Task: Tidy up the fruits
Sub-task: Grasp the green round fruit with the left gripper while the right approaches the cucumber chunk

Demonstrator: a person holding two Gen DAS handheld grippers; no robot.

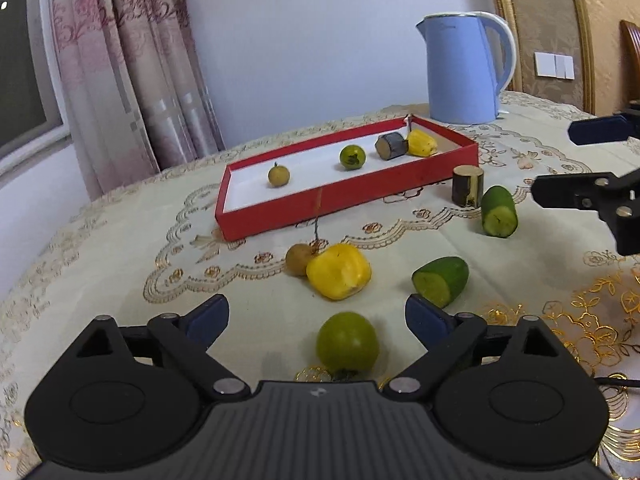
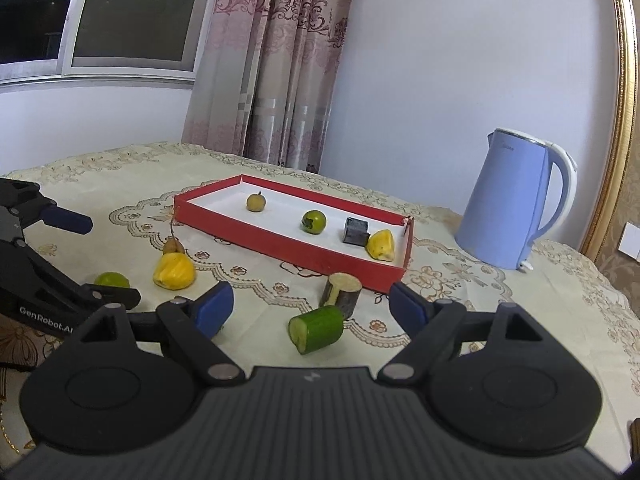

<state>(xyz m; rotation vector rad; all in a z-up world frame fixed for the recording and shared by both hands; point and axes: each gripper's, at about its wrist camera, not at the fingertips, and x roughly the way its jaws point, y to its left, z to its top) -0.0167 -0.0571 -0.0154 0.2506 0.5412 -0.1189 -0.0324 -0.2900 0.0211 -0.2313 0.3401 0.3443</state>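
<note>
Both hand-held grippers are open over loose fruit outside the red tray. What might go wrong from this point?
1. The round green fruit between the left hand-held gripper fingers may roll away when they close.
2. The cucumber piece ahead of the right hand-held gripper lies on its side against the dark cylinder; grasping one could knock the other.
3. The two grippers work close together and could collide.

Bare tabletop (image 2: 460,304) lies right of the red tray (image 2: 280,246); the blue kettle (image 2: 508,208) blocks the far right corner.
</note>
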